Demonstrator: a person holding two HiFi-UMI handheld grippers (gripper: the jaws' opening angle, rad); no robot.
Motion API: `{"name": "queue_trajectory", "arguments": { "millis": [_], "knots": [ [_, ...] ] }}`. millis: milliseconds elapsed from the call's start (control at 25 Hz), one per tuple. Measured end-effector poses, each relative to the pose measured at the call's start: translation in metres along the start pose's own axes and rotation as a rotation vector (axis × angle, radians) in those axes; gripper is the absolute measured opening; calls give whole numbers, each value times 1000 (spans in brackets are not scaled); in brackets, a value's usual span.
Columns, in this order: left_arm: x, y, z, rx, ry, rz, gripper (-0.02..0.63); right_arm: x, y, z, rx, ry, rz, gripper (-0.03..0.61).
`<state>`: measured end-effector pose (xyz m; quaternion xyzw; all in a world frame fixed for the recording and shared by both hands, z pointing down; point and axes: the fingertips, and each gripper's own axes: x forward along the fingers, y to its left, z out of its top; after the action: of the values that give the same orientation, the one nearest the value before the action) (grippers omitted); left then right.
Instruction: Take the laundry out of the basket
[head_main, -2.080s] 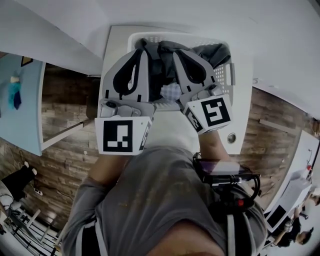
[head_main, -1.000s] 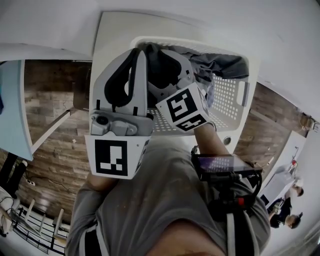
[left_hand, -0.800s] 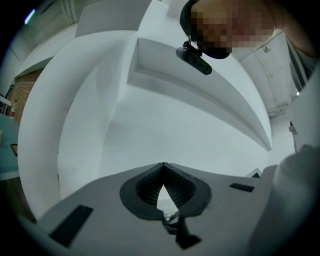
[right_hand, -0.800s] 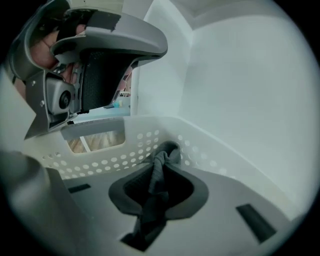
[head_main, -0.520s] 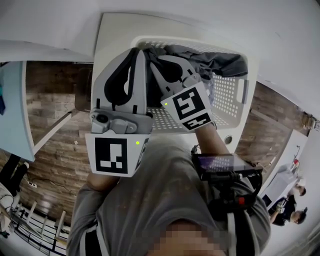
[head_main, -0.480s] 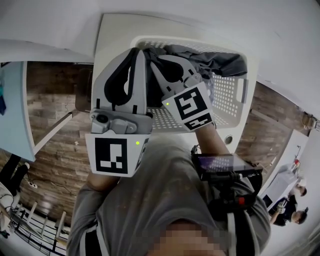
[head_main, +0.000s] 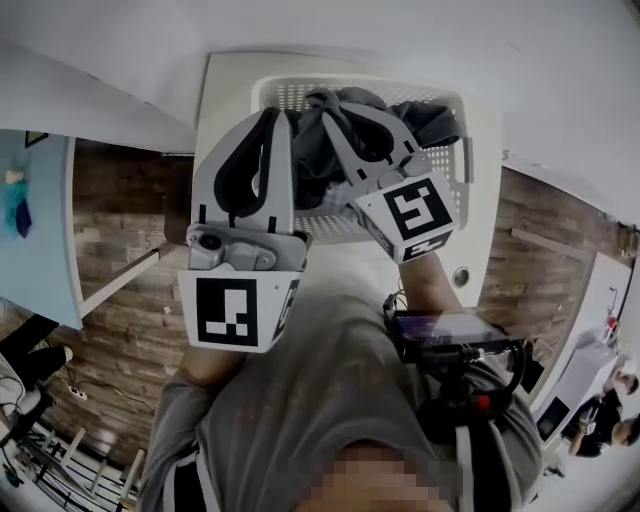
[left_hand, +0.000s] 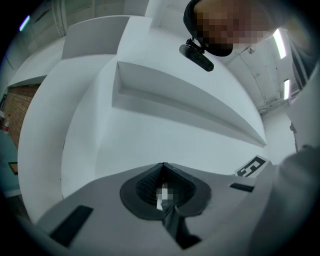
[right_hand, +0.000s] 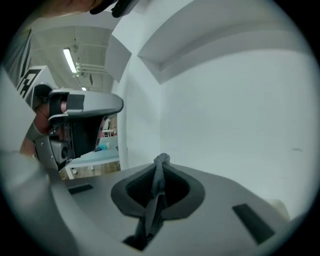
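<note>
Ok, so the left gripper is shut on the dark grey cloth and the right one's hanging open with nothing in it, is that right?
Not quite. The right gripper isn't open or empty: its jaws are shut on a fold of the dark grey cloth, as the right gripper view shows. The left gripper is shut on the dark grey cloth, as you said.

The laundry (head_main: 322, 140) is dark grey, the perforated basket (head_main: 290, 96) white, the plank floor (head_main: 125, 262) brown.
</note>
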<state>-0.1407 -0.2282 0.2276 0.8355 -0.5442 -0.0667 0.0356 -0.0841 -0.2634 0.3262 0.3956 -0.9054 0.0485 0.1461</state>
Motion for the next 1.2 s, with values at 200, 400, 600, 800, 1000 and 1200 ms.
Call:
{"name": "queue_trajectory", "arguments": {
  "millis": [200,400,600,800,1000,1200],
  "knots": [
    [-17,-21,15,12,-26,-7,8,-36,-18,26,29,-85,-61,23],
    [-34,-40,30,37,-51,-16,8,-69,-32,52,51,-170,-114,21],
    [-49,-57,37,46,-50,-39,8,-98,-34,71,78,-232,-134,21],
    [-57,-80,46,62,-74,-55,8,-134,-42,93,110,-307,-137,21],
    [-66,-81,45,65,-91,-71,8,-154,-37,119,90,-376,-150,21],
    [-77,-95,54,62,-115,-95,8,-192,-31,148,74,-437,-171,21]
  ]
}}
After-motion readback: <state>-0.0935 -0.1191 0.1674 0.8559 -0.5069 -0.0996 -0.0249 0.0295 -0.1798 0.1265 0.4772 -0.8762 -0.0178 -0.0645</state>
